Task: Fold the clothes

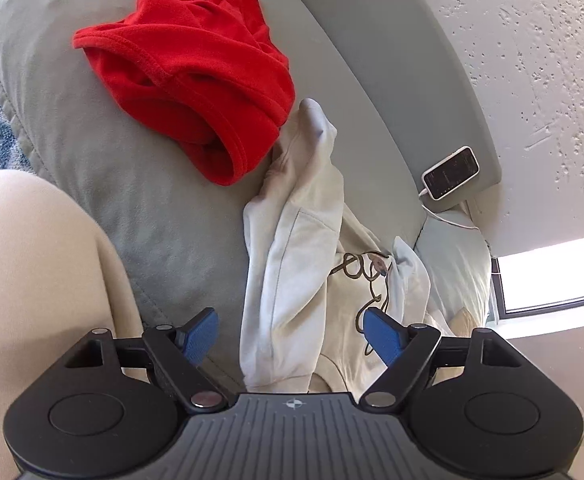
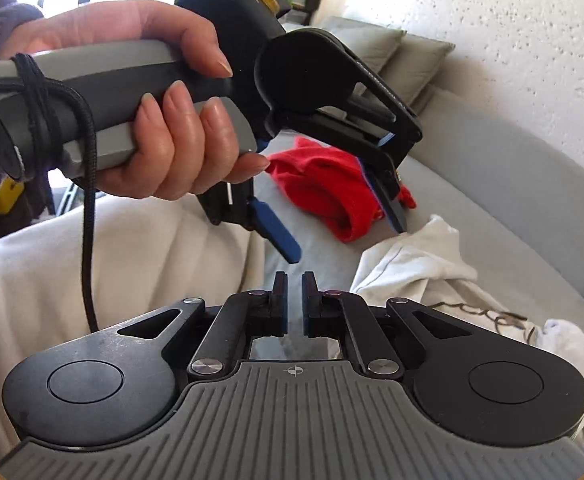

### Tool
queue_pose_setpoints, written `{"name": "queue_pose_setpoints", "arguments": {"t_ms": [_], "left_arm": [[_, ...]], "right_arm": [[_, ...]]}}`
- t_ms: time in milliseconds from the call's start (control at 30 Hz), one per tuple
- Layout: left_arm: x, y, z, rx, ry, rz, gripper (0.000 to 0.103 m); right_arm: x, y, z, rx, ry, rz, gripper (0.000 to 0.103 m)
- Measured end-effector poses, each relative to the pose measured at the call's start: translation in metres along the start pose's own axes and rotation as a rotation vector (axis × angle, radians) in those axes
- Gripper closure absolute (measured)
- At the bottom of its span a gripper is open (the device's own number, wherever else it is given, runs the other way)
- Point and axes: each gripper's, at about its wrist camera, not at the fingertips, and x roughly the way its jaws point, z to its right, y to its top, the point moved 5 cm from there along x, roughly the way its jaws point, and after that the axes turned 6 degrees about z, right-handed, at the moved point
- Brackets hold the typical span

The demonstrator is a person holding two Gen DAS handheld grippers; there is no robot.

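Note:
A crumpled white hoodie with a brown script print lies on the grey sofa; it also shows in the right wrist view. A crumpled red garment lies beyond it, also in the right wrist view. My left gripper is open, hovering just above the hoodie's near end, empty; in the right wrist view it is held in a hand. My right gripper has its jaws nearly together with a narrow gap, holding nothing, above the sofa seat.
A phone on a white cable rests on the sofa's back ledge. The person's leg in light trousers sits at the left. A rough white wall stands behind the sofa. Cushions lie at the far end.

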Motion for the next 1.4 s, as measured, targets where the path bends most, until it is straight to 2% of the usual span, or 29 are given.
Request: {"name": "queue_pose_setpoints", "arguments": {"t_ms": [33,100,200,300,433,633,767,800,833,900,1067,1167,1200,1300,1400], "left_arm": [[0.006,0.003,0.002,0.017,0.007,0.012,0.033],[0.015,0.010,0.008,0.043,0.010,0.037,0.048],[0.029,0.019,0.014,0.048,-0.011,0.054,0.062],[0.044,0.024,0.017,0.034,-0.026,0.033,0.063],[0.054,0.031,0.012,0.052,0.007,0.044,0.063],[0.071,0.033,0.008,0.038,-0.105,-0.044,0.062],[0.075,0.040,-0.002,0.029,-0.128,-0.057,0.062],[0.075,0.043,-0.007,0.028,-0.108,-0.052,0.062],[0.077,0.044,-0.011,0.016,-0.121,-0.062,0.062],[0.081,0.045,-0.018,-0.009,-0.153,-0.084,0.062],[0.078,0.045,-0.018,-0.095,-0.346,-0.087,0.063],[0.076,0.042,-0.022,-0.135,-0.427,-0.100,0.066],[0.075,0.041,-0.023,-0.148,-0.449,-0.103,0.070],[0.080,0.040,-0.023,-0.088,-0.362,-0.105,0.085],[0.086,0.037,-0.016,-0.033,-0.328,-0.108,0.087]], "right_arm": [[0.001,-0.003,0.001,0.014,-0.001,-0.014,0.097],[-0.001,-0.007,0.006,0.051,-0.009,-0.041,0.096],[-0.011,-0.010,0.024,0.191,-0.023,-0.057,0.093],[-0.023,-0.015,0.040,0.293,-0.065,-0.057,0.093],[-0.041,-0.024,0.062,0.376,-0.132,-0.050,0.092],[-0.056,-0.035,0.088,0.497,-0.181,-0.049,0.090],[-0.057,-0.040,0.098,0.538,-0.196,-0.049,0.088],[-0.057,-0.040,0.098,0.539,-0.197,-0.046,0.085],[-0.057,-0.040,0.099,0.536,-0.198,-0.046,0.080],[-0.053,-0.041,0.099,0.530,-0.201,-0.047,0.076],[-0.049,-0.044,0.105,0.550,-0.205,-0.055,0.076],[-0.049,-0.045,0.108,0.563,-0.211,-0.056,0.076],[-0.050,-0.046,0.109,0.571,-0.214,-0.056,0.076],[-0.050,-0.052,0.117,0.627,-0.221,-0.049,0.076],[-0.053,-0.059,0.129,0.711,-0.233,-0.036,0.076]]}}
